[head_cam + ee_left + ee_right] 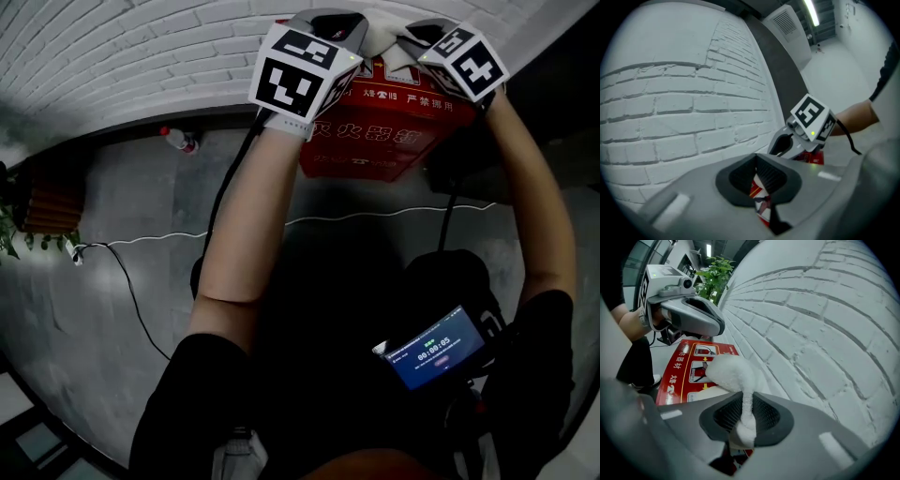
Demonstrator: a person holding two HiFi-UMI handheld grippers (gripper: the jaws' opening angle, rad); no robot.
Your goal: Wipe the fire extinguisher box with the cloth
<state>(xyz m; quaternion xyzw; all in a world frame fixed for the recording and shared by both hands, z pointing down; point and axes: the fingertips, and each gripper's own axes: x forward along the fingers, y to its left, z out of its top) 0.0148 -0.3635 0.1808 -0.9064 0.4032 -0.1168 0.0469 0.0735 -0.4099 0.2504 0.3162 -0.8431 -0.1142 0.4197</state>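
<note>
- At the foot of the white brick wall (141,56), the red box (375,141) stands on the grey floor (122,187), under both grippers.
- Right gripper (743,416): jaws clamped on a strip of the white cloth (731,373). Its fluffy far end bunches into a soft ball that rests on the box's top face.
- Left gripper (757,180): ribbed black pads drawn close together, with only a thin slit between them. The box's red and white print shows through the slit. Whether the jaws pinch the box or only hang over it cannot be told.
- The two grippers sit near each other, the left one over the box's left part and the right one over its right part.
- The box is a flat-sided case with a glossy top, printed with white characters and small picture panels framed in yellow.
- The wall is rough painted brick with grey joints.
- A thin white cable (375,217) runs across the floor near the box.
- A small bottle (180,141) lies by the wall to the left.
- A leafy plant (715,268) stands farther along the wall.
</note>
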